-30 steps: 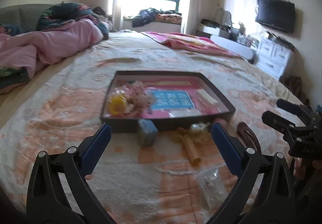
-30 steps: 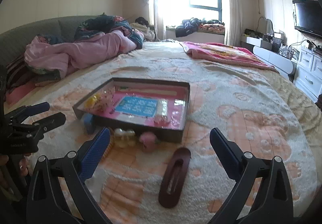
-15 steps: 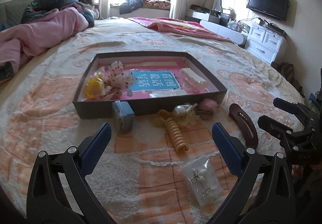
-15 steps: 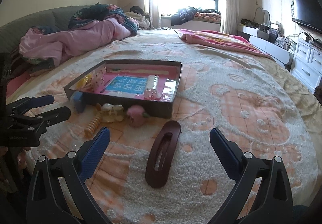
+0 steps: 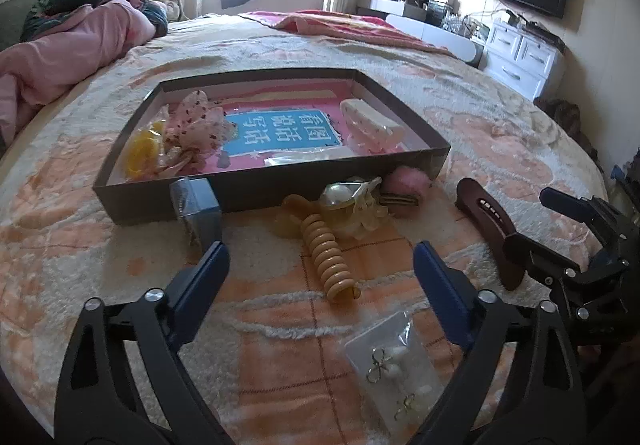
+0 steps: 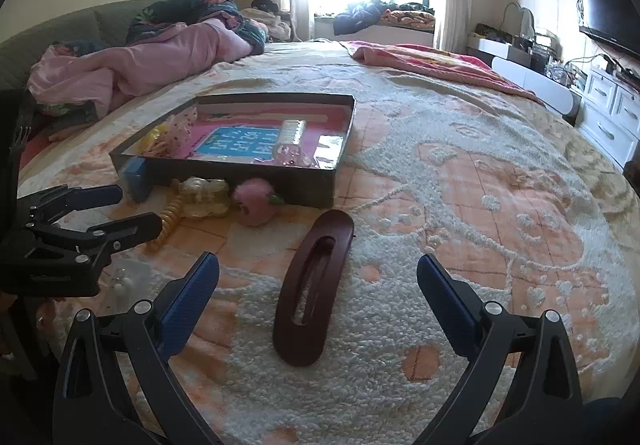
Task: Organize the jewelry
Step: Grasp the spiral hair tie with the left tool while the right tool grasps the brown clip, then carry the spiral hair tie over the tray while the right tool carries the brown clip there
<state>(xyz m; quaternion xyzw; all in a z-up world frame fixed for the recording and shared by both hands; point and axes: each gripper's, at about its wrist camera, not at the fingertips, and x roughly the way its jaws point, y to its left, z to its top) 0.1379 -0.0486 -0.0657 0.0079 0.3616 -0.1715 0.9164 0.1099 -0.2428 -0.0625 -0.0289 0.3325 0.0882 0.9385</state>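
On the bed, near edge: loose jewelry lies in front of the tray (image 5: 424, 133), not yet inside
Left hand-held gripper (image 5: 320, 273): released, empty, jaws spread over the coiled hair tie (image 5: 330, 259); earring bag (image 5: 394, 361) just near of it
Right hand-held gripper (image 6: 318, 285): released, empty, straddling the brown hair clip (image 6: 314, 285)
Risk, clip: smooth and flat on the plush blanket (image 6: 460, 173), so the fingers may snag pile or squeeze it out sideways
Risk, coil: springy, likely to roll away
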